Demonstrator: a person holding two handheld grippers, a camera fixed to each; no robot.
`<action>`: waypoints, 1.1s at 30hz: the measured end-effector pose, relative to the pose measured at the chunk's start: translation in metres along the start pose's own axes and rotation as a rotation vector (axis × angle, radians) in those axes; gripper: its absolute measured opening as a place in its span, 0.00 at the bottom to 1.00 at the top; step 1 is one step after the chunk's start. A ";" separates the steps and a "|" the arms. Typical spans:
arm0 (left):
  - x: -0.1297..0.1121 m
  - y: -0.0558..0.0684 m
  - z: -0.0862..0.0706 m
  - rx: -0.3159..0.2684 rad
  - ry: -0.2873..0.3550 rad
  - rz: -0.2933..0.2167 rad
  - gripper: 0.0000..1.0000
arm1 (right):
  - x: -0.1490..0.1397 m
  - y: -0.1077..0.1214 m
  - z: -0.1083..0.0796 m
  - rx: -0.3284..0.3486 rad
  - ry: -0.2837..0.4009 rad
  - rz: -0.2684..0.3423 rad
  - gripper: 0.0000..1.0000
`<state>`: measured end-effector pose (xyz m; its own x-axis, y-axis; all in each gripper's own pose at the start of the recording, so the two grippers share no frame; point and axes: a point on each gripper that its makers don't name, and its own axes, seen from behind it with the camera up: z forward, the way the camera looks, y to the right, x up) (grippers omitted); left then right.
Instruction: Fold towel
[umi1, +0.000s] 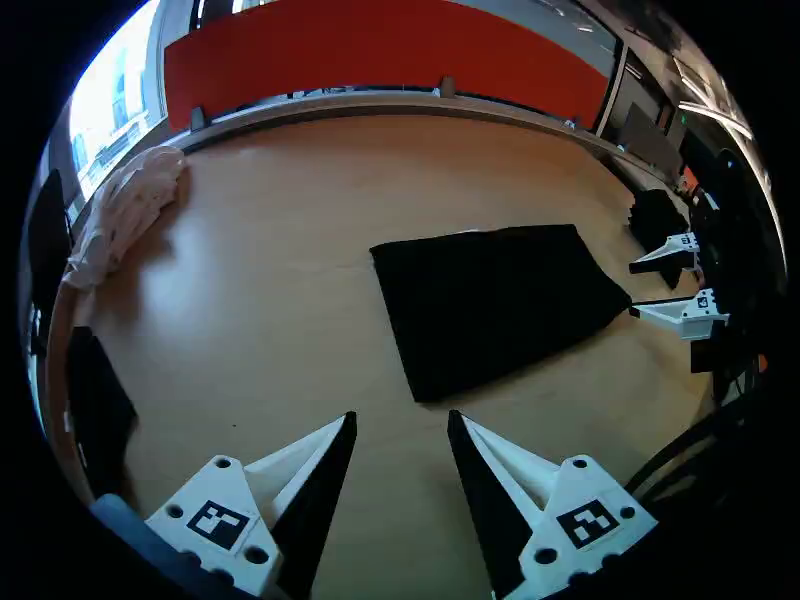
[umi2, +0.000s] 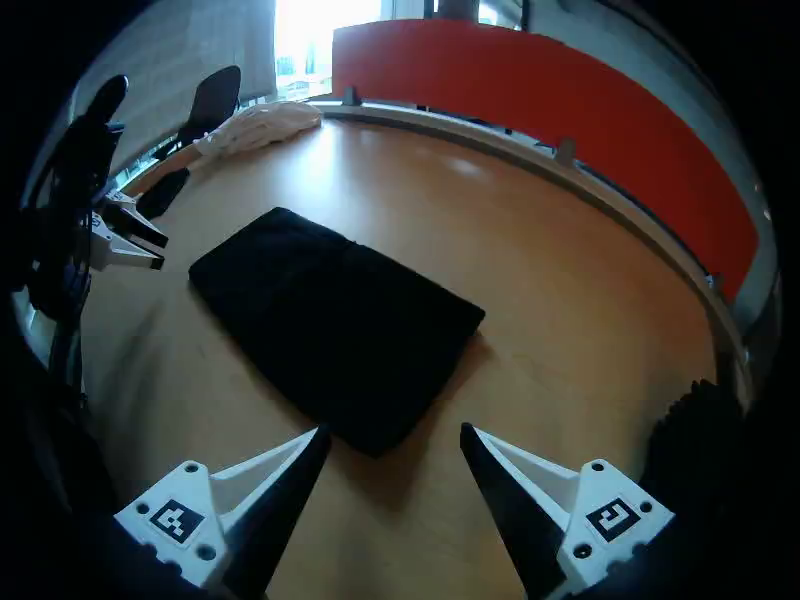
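Left gripper view: black towel folded flat.

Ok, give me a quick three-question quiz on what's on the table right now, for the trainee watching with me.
1. True or false: the left gripper is shut on the black towel.
2. What lies at the far corner of the table? A) a pale crumpled cloth B) a mug C) a stack of books
3. Fill in: the partition behind the table is ____.
Key: 1 false, its jaws stand open, short of the towel. 2 A. 3 red.
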<state>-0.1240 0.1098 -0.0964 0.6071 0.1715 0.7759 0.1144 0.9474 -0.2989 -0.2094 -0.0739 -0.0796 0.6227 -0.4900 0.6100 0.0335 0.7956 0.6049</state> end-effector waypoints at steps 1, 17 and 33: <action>-0.001 0.000 -0.001 0.001 -0.001 -0.004 0.66 | 0.000 -0.001 0.000 0.002 -0.001 -0.003 1.00; -0.025 -0.006 -0.021 0.029 -0.007 -0.062 0.61 | -0.005 -0.007 0.003 0.030 -0.014 -0.038 1.00; -0.045 -0.021 -0.045 0.081 0.001 -0.144 1.00 | -0.014 -0.012 0.007 0.073 -0.039 -0.073 0.98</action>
<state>-0.1183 0.0703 -0.1496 0.5900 0.0324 0.8067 0.1365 0.9808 -0.1393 -0.2242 -0.0788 -0.0920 0.5900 -0.5605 0.5812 0.0200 0.7297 0.6835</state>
